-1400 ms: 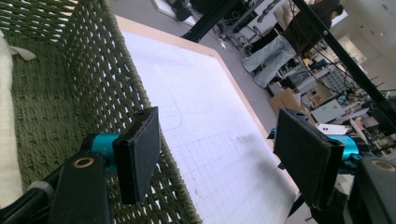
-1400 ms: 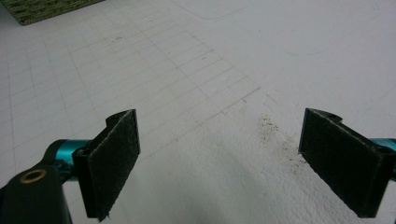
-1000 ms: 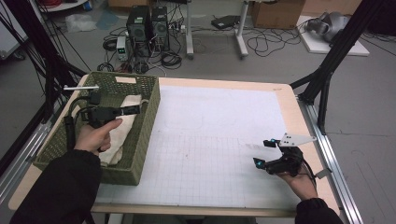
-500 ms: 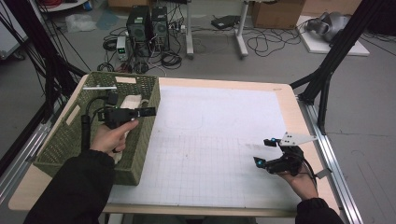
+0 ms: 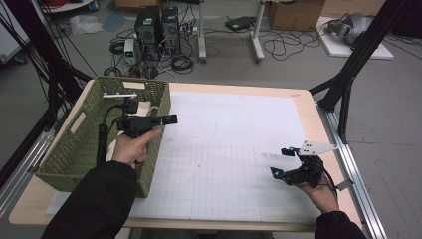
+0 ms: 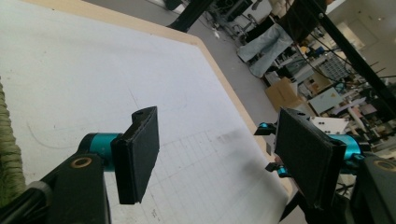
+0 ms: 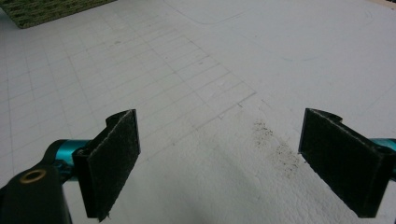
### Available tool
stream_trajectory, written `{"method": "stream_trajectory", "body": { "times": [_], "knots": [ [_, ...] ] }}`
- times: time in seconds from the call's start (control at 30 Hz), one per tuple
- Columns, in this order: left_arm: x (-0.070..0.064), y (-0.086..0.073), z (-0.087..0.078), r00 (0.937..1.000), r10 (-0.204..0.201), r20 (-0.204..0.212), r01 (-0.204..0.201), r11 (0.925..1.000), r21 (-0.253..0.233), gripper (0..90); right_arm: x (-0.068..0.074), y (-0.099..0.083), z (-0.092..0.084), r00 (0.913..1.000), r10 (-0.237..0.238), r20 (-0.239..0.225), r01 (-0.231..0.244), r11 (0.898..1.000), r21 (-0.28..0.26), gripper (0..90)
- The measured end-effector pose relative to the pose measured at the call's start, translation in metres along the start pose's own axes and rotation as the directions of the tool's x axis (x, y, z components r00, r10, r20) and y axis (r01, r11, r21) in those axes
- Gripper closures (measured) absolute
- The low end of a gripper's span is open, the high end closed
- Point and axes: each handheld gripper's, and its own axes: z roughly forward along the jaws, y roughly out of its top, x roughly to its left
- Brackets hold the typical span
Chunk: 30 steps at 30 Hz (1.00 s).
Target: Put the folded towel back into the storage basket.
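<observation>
The woven olive-green basket (image 5: 69, 154) sits on the left part of the table, and inside it lie pale cloth-like items (image 5: 144, 107), one near the far wall and another beside the person's wrist; what they are exactly is hard to tell. A thin white bar (image 5: 119, 95) rests across the basket's far rim. Over the basket's right wall hovers the left gripper (image 5: 169, 118), held in the person's left hand (image 5: 130, 148), its black jaws pointing right toward the middle of the table; in the left gripper view (image 6: 219, 161) the two padded jaws stand wide apart with nothing between them, and a sliver of the basket's green weave shows at the left edge. Well apart from it, near the table's right front corner, the right gripper (image 5: 281, 160) is low over the white gridded mat (image 5: 224, 149), gripped by the right hand (image 5: 318, 186). In the right gripper view (image 7: 219, 158) its jaws are also spread wide and empty, above a faint dark smudge (image 7: 275, 144) on the mat. The mat covers most of the light wooden table (image 5: 318, 124).
</observation>
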Motion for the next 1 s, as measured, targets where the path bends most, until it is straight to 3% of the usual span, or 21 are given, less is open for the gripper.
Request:
{"method": "stream_trajectory", "body": {
  "times": [0.17,0.4,0.7,1.0],
  "knots": [
    [-0.008,-0.004,0.007,0.9998,0.016,0.015,-0.016,0.9999,0.002,31.2,0.000,0.000,0.000,1.0000,0.000,-0.002,0.000,1.000,-0.002,11.7],
    [-0.019,-0.012,0.018,0.9997,0.024,0.004,-0.024,0.9997,0.005,31.1,0.000,0.000,0.000,1.0000,0.002,-0.006,-0.002,1.000,0.000,11.7],
    [-0.033,-0.025,0.036,0.9999,0.005,0.016,-0.005,0.9997,-0.025,31.1,0.000,0.000,0.001,1.0000,-0.003,-0.005,0.003,1.000,0.000,11.7],
    [-0.040,-0.038,0.052,0.9976,0.045,-0.052,-0.046,0.9985,-0.029,31.3,-0.001,0.002,0.000,1.0000,-0.003,-0.003,0.003,1.000,-0.007,11.7]
  ]
}}
